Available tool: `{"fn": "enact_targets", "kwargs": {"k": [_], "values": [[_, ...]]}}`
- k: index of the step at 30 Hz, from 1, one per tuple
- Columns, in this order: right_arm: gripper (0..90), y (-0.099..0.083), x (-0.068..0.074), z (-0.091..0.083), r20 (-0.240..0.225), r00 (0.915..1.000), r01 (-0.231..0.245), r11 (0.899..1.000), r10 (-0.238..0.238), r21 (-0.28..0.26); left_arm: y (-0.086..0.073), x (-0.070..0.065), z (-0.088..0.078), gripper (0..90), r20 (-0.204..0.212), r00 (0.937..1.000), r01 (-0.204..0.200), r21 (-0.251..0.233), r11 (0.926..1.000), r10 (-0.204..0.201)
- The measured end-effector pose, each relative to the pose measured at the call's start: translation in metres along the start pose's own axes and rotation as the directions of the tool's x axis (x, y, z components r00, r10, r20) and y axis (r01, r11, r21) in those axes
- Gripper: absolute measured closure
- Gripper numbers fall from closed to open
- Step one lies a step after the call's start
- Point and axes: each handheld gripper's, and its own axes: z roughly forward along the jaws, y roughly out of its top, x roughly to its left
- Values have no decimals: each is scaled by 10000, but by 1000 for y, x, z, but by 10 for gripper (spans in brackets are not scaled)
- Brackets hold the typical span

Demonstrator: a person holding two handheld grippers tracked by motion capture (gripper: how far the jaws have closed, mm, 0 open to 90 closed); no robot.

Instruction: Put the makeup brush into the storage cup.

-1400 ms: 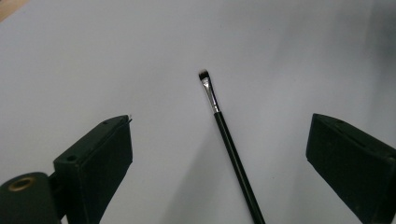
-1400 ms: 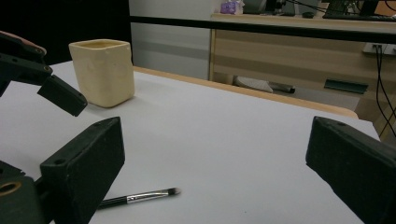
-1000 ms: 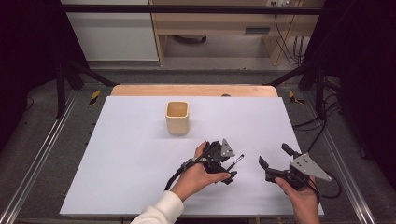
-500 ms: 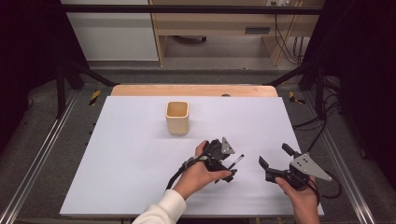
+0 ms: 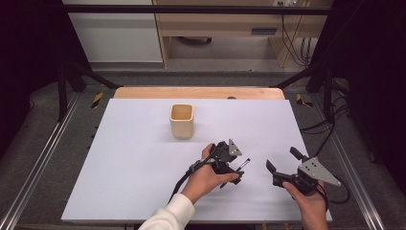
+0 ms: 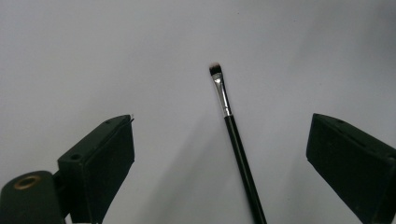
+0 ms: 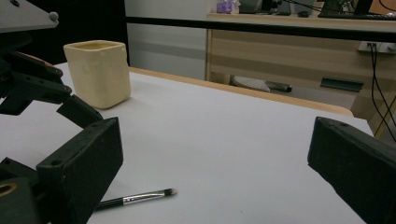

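A thin black brush (image 6: 232,128) with a silver ferrule and a dark tip lies flat on the white table (image 5: 134,182). My left gripper (image 6: 222,120) is open, its jaws standing either side of the brush handle without touching it. In the high view the left gripper (image 5: 233,169) tilts down over the brush (image 5: 243,164) at the table's front middle. My right gripper (image 5: 281,158) hovers open a short way to the right with nothing in it. From the right gripper (image 7: 215,154) I see the brush (image 7: 137,199) low on the table, beside the left gripper (image 7: 32,88).
A cream square cup (image 5: 182,120) stands upright behind the left gripper, toward the table's middle; it also shows as the cup (image 7: 98,72) at upper left. A wooden strip (image 5: 198,92) edges the far side. Metal rails (image 5: 43,158) run beside the table.
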Motion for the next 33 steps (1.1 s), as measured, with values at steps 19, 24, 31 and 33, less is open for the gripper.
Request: {"fn": "enact_targets", "kwargs": {"k": [19,24,31,33], "values": [[35,0,1,1,0,10000,-41,10000,41,38,-4,-7,14,159,247,9997,-13,504,9987,0],[37,0,1,1,-9,10000,-61,10000,62,55,-5,-7,14,222,224,9995,201,528,9984,-213],[40,0,1,1,-30,10000,-25,10000,25,86,-7,-7,16,308,248,9987,422,612,9972,-438],[40,0,1,1,-32,10000,-27,9999,27,102,-7,-7,16,321,251,9987,429,632,9971,-446]]}}
